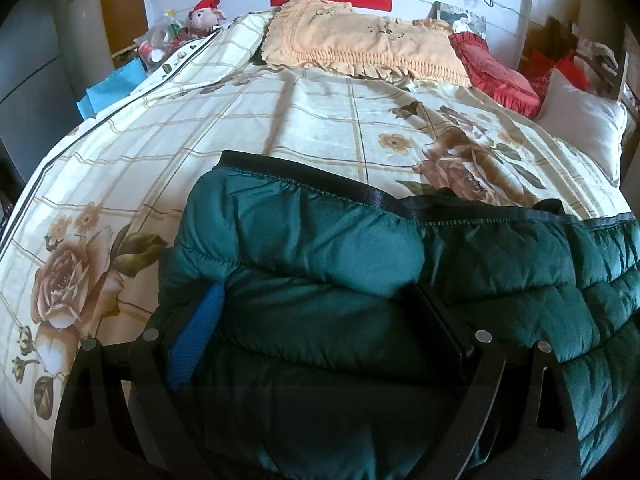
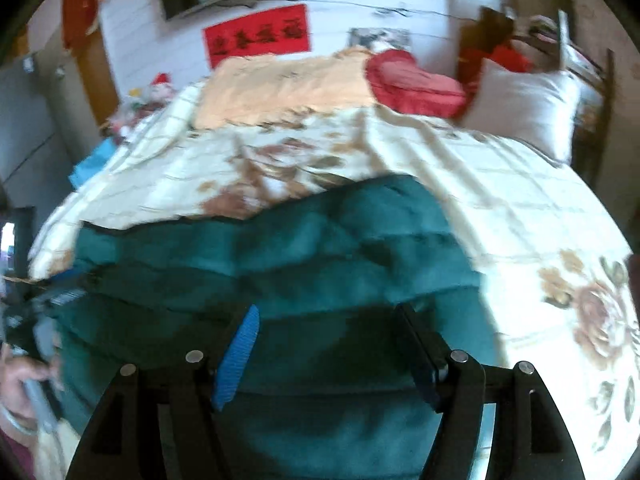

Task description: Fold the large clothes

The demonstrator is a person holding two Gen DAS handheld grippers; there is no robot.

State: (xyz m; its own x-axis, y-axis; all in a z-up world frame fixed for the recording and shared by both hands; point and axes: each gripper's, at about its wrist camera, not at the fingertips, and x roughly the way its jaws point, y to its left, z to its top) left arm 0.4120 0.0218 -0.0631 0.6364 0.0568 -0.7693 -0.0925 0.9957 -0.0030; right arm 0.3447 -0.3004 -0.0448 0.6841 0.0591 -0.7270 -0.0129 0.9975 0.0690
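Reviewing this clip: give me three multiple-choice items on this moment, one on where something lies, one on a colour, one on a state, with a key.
1. Where does the red cushion lie?
A. At the far end of the bed, between the peach pillow and the white pillow
B. On top of the jacket
C. On the floor

2. What colour is the puffer jacket?
A. Red
B. Dark green
C. Yellow

3. How does the left gripper stand against the jacket?
A. Far away over the pillows
B. Closed on the wall banner
C. One finger on either side of a padded fold

Key: 1 A, the cushion sits between the two pillows by the wall. 2 B, the quilted fabric is dark green in both views. 3 C, the blue pad and the black finger flank the fold.
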